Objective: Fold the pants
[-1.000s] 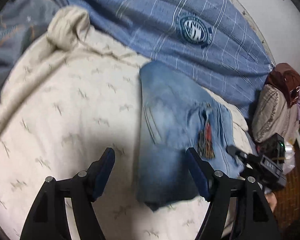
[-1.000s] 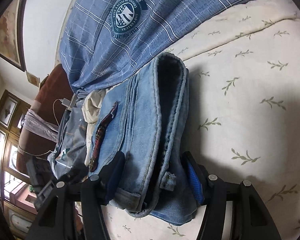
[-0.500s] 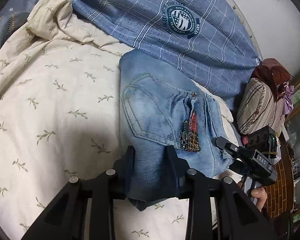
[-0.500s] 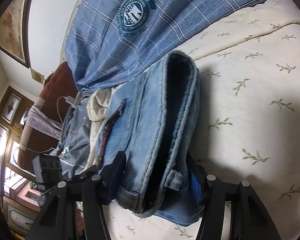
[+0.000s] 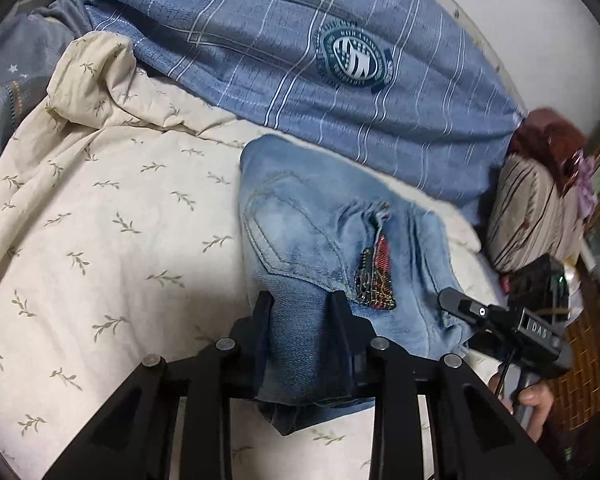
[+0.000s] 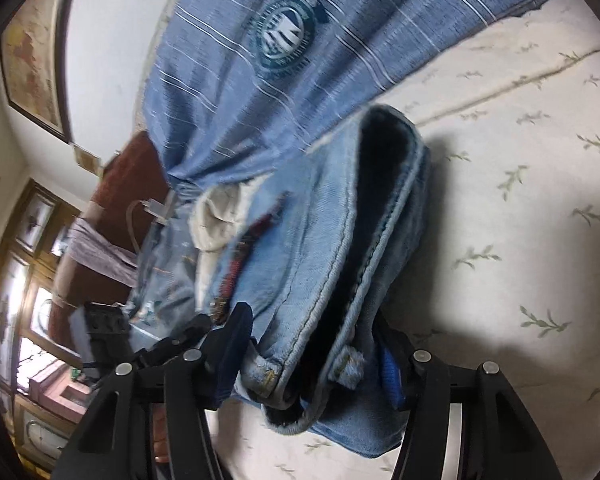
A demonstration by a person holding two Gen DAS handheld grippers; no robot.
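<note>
The pants are light blue jeans (image 5: 312,236), folded into a thick bundle on a cream leaf-print sheet (image 5: 100,240). A red and gold patch (image 5: 380,276) shows beside the back pocket. My left gripper (image 5: 302,316) is shut on the near edge of the bundle. In the right wrist view the jeans (image 6: 312,240) lie stacked in layers with a dark opening on top. My right gripper (image 6: 316,344) is shut on the waistband end of the bundle. The right gripper also shows in the left wrist view (image 5: 500,320) at the bundle's right side.
A blue plaid blanket with a round crest (image 5: 340,56) lies just behind the jeans. A striped pillow (image 5: 528,216) and dark red cloth (image 5: 548,136) sit at the right. A wall with a framed picture (image 6: 32,60) and wooden cabinets (image 6: 24,280) show at the left in the right wrist view.
My left gripper moved in and shut on the near edge of the jeans. My right gripper kept its hold and the bundle lifted and shifted slightly.
</note>
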